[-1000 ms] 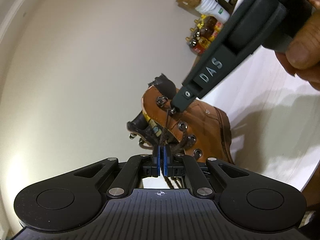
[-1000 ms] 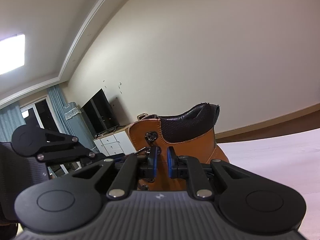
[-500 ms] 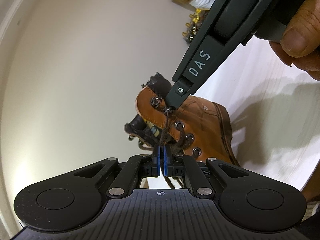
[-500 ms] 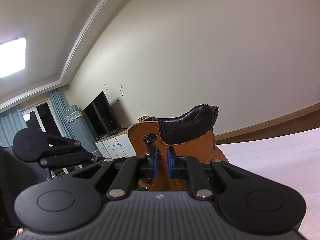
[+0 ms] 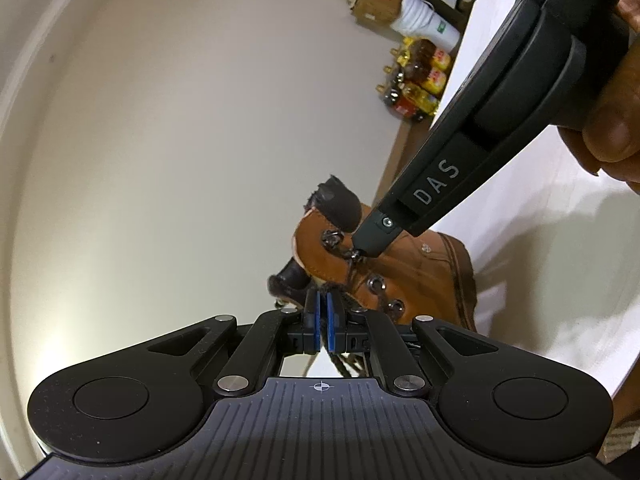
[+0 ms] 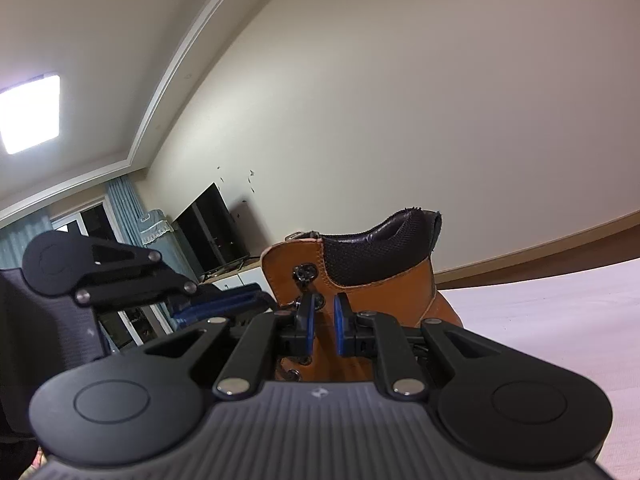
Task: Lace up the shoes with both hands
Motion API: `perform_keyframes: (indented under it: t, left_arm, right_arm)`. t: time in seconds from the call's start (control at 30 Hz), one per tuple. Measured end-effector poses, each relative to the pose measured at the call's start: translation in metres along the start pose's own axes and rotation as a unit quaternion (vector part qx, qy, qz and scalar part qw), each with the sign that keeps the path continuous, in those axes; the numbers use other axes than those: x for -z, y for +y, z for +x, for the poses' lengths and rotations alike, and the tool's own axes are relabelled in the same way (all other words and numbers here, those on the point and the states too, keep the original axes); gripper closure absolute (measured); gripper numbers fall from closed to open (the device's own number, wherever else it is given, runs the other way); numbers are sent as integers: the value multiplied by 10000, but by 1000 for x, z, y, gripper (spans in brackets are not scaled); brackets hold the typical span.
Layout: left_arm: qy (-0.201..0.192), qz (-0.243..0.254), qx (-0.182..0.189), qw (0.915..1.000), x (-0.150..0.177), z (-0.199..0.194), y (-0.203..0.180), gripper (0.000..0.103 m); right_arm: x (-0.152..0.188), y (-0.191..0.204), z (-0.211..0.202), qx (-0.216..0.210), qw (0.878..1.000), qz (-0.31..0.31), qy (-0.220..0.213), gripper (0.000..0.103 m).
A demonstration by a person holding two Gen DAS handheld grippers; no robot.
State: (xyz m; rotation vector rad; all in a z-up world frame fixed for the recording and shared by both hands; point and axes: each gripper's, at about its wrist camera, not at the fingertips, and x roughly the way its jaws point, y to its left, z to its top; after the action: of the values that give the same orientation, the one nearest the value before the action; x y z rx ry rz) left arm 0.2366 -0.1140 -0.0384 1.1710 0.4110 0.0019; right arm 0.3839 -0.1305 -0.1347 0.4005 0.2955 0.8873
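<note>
Left wrist view: left gripper (image 5: 321, 316) has its blue pads nearly together, pinching the dark brown braided lace (image 5: 343, 364) just in front of the tan leather lace-up boot (image 5: 404, 276), which stands on the white table (image 5: 560, 280). Right gripper (image 6: 324, 316), fingers narrowly parted and holding nothing, sits at the boot's upper metal hook (image 6: 305, 272).

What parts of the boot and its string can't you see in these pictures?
- Toe and sole of the brown leather boot: left wrist view, hidden behind the left gripper.
- Dark brown lace: left wrist view, its end vanishes between the nearly shut blue pads.
- Boot's lower half: right wrist view, hidden behind the right gripper.
- Lace in the right wrist view: too thin to trace near the hooks.
</note>
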Motion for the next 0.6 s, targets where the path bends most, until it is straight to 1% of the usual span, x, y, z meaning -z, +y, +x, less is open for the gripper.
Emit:
perform_keyframes:
  t: [0.6]
  left_arm:
    - [29, 77, 12, 10000, -12, -5, 4, 99]
  right_arm:
    - [3, -1, 0, 16, 10000, 61, 11, 90]
